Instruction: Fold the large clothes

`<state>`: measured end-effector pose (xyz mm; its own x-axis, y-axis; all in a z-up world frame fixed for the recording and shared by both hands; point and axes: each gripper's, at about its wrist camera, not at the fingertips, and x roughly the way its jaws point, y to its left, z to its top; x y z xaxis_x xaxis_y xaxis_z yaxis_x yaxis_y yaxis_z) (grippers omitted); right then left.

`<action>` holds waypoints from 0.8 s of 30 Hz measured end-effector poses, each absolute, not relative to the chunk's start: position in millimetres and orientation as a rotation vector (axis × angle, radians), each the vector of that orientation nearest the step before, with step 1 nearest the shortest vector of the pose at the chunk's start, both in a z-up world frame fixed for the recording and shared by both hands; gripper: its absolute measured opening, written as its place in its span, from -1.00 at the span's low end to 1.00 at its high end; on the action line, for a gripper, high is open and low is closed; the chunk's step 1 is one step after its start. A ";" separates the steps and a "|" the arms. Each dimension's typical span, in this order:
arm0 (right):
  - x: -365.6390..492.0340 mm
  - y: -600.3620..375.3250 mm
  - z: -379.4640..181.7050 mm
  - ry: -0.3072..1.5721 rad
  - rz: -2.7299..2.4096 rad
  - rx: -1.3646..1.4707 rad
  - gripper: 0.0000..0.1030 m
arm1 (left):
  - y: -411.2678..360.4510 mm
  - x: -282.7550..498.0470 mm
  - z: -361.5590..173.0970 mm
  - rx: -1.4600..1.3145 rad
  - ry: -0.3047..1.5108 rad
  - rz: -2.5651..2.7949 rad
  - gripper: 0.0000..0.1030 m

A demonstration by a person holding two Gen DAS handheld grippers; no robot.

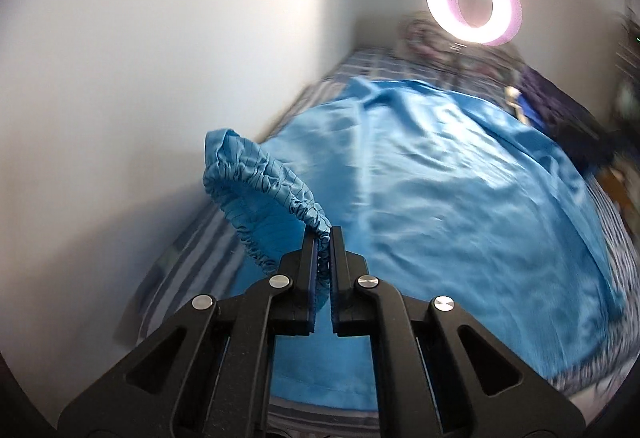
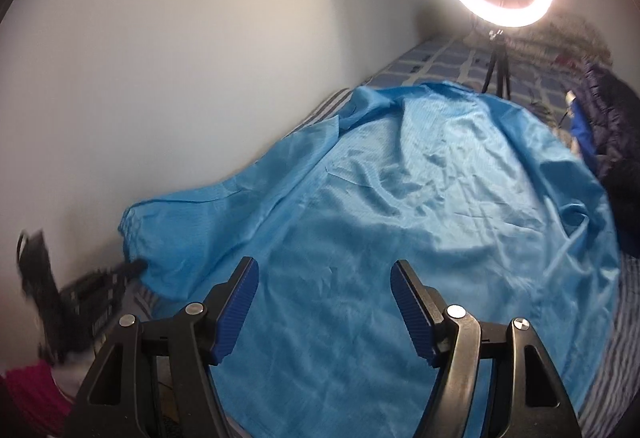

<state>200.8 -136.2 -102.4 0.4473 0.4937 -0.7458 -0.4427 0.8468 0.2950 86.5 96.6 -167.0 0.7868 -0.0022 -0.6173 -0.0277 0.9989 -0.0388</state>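
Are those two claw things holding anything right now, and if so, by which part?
The left gripper is shut on the blue garment, its fingers pinching the elastic cuff at the gathered edge. The right gripper is open above the cloth, holding nothing.

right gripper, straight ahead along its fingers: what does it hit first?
Most likely the blue garment spread on the bed. The right gripper is open, with nothing between its fingers, and points down at the cloth's middle. Nothing shows in between, though depth is unclear.
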 end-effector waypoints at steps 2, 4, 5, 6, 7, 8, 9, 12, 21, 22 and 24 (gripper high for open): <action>234.6 -126.2 -108.3 0.992 0.594 0.109 0.37 | 86.1 82.2 -163.9 -0.011 0.651 -0.021 -0.96; 265.9 -110.6 -115.8 1.043 0.636 0.158 0.37 | 72.7 74.3 -162.4 0.037 0.641 -0.066 -0.96; 277.8 -102.5 -119.0 1.061 0.653 0.170 0.37 | 68.7 71.4 -162.1 0.052 0.637 -0.080 -0.96; 292.6 -91.0 -122.7 1.082 0.671 0.181 0.37 | 62.8 67.7 -162.5 0.082 0.631 -0.099 -0.96; 303.7 -81.4 -125.1 1.091 0.677 0.189 0.37 | 58.8 64.6 -163.1 0.102 0.630 -0.118 -0.96; 311.6 -72.1 -127.8 1.098 0.687 0.193 0.37 | 53.9 62.2 -164.1 0.116 0.629 -0.132 -0.96; 322.9 -59.1 -131.0 1.110 0.702 0.201 0.37 | 48.4 58.3 -166.5 0.144 0.628 -0.154 -0.96; 346.5 -20.7 -140.0 1.148 0.714 0.200 0.37 | 33.4 48.0 -175.0 0.207 0.626 -0.192 -0.96; 389.2 92.9 -174.6 1.289 0.699 0.044 0.37 | 29.5 42.8 -197.9 0.264 0.675 -0.242 -0.96; 389.9 102.0 -179.8 1.298 0.690 0.012 0.37 | 30.0 43.4 -199.1 0.264 0.679 -0.246 -0.96; 391.6 117.4 -191.6 1.319 0.672 -0.045 0.31 | 31.3 44.7 -202.1 0.265 0.688 -0.254 -0.96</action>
<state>391.6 117.4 -191.6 0.0901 0.4277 -0.8994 -0.4765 0.8115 0.3382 44.7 31.3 -202.1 0.7443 -0.1426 -0.6525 0.3157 0.9360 0.1556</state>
